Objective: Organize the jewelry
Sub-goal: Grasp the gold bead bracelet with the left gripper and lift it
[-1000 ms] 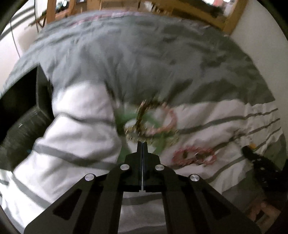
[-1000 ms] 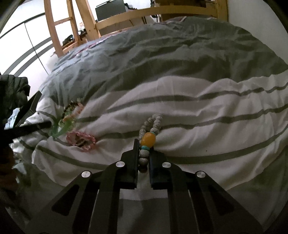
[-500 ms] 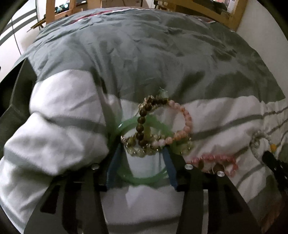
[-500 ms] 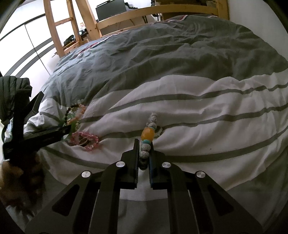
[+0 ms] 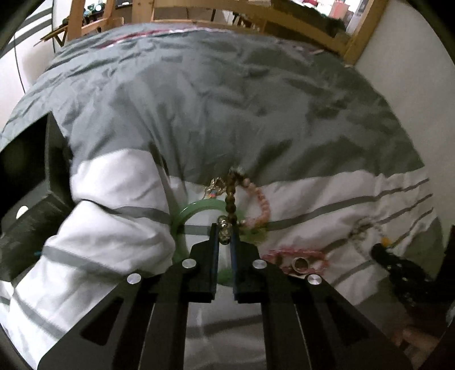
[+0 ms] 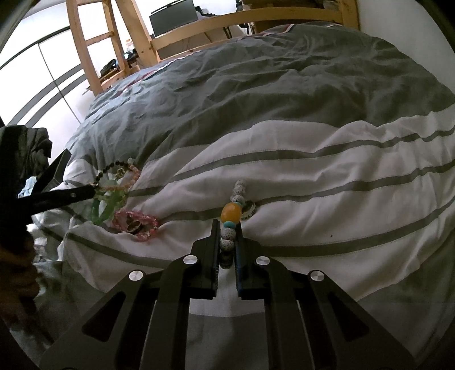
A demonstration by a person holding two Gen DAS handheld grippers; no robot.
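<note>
Your left gripper [image 5: 224,237] is pinching the near end of a dark brown bead bracelet [image 5: 231,199] between its narrowed jaws, and the strand is running straight away from the fingertips toward the grey band of the duvet [image 5: 227,108]. That bracelet is lying tangled in a small heap: a green bangle [image 5: 196,205] is curving out to the left of the tongs and passing under them, a pale pink bead bracelet [image 5: 263,203] is looping to the right of the brown strand, and a thin gold chain [image 5: 213,186] is sitting at the far left of the pile. Just right of the left fingers, a darker pink bead bracelet [image 5: 295,253] is lying flat on the white stripe with a metal ring [image 5: 301,263] resting inside it. Your right gripper [image 6: 229,242] is clamping a speckled white bead bracelet [image 6: 238,190] with an amber bead [image 6: 231,212] and a small turquoise bead just past the fingertips; the strand is standing up off the bedding ahead of the tongs. In the right wrist view, the left gripper is showing at the far left edge, well apart from the right one, with the pink bracelet and ring between them. A wooden bed frame [image 6: 199,25] is standing beyond the duvet.
</note>
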